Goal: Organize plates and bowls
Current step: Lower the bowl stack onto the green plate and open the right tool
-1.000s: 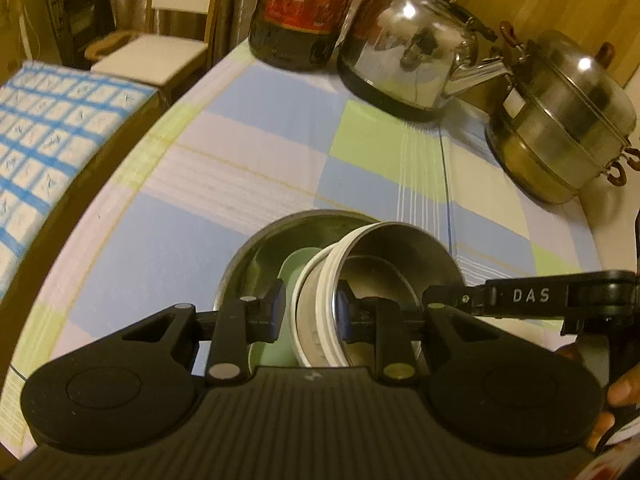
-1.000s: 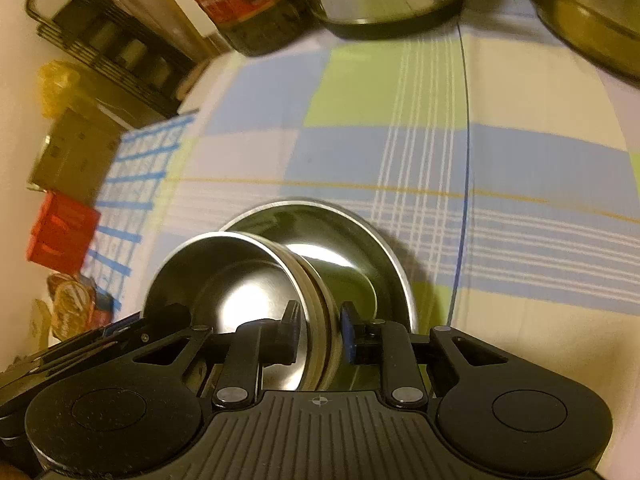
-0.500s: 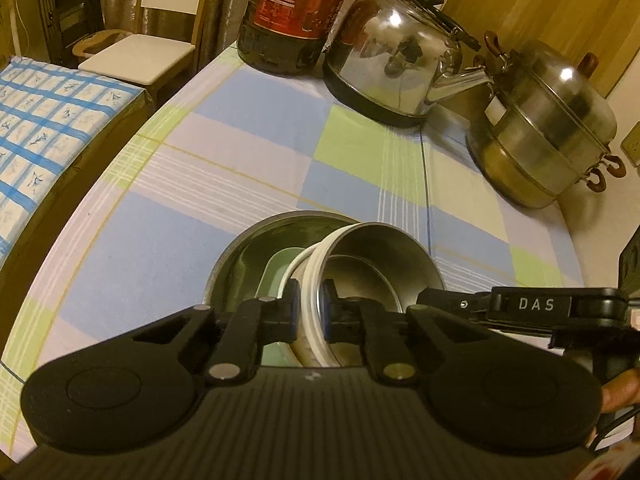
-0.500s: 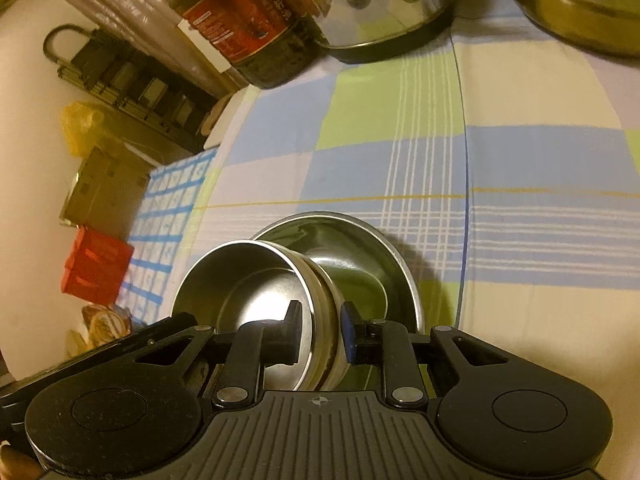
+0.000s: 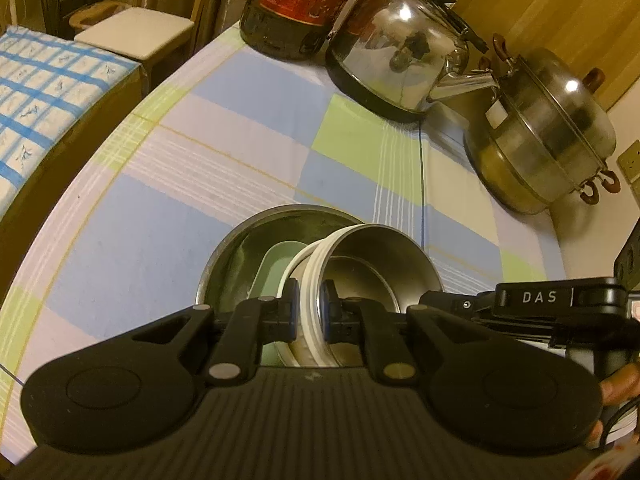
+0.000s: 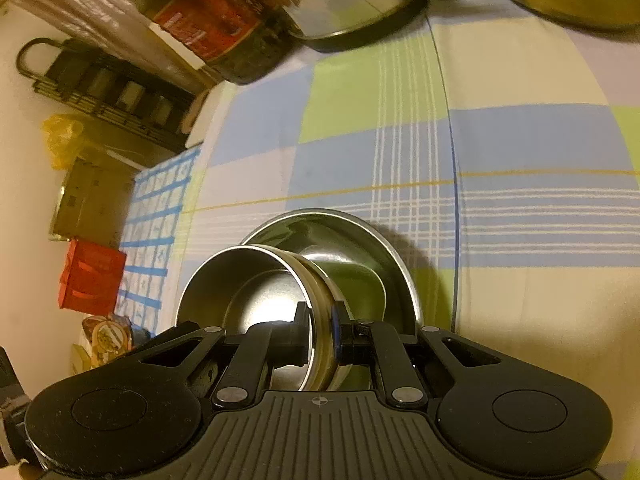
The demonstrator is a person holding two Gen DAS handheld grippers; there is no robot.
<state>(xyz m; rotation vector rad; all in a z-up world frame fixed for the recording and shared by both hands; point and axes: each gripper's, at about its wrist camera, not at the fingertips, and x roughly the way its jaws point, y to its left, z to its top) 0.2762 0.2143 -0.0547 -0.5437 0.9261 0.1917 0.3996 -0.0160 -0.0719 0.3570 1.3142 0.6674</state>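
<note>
A small steel bowl (image 5: 372, 264) with a white outer wall sits tilted inside a wide steel bowl (image 5: 240, 248) on the checked tablecloth. A pale green dish (image 5: 276, 264) lies under it. My left gripper (image 5: 310, 314) is shut on the small bowl's left wall, one pad inside and one outside. In the right wrist view the same small bowl (image 6: 248, 292) leans left over the wide bowl (image 6: 372, 240). My right gripper (image 6: 322, 320) straddles its right rim; the jaws are closing, with both pads against the wall.
At the back of the table stand a steel kettle (image 5: 400, 48), a lidded steamer pot (image 5: 548, 132) and a dark bottle (image 5: 292, 4) with a red label. The table's left edge drops toward a blue-checked cloth (image 5: 48, 92) and a chair (image 5: 136, 32). A red box (image 6: 90, 280) sits lower left.
My left jaws closed onto the small bowl's white wall. The right jaws then narrowed onto the opposite rim. Both views shifted only slightly.
</note>
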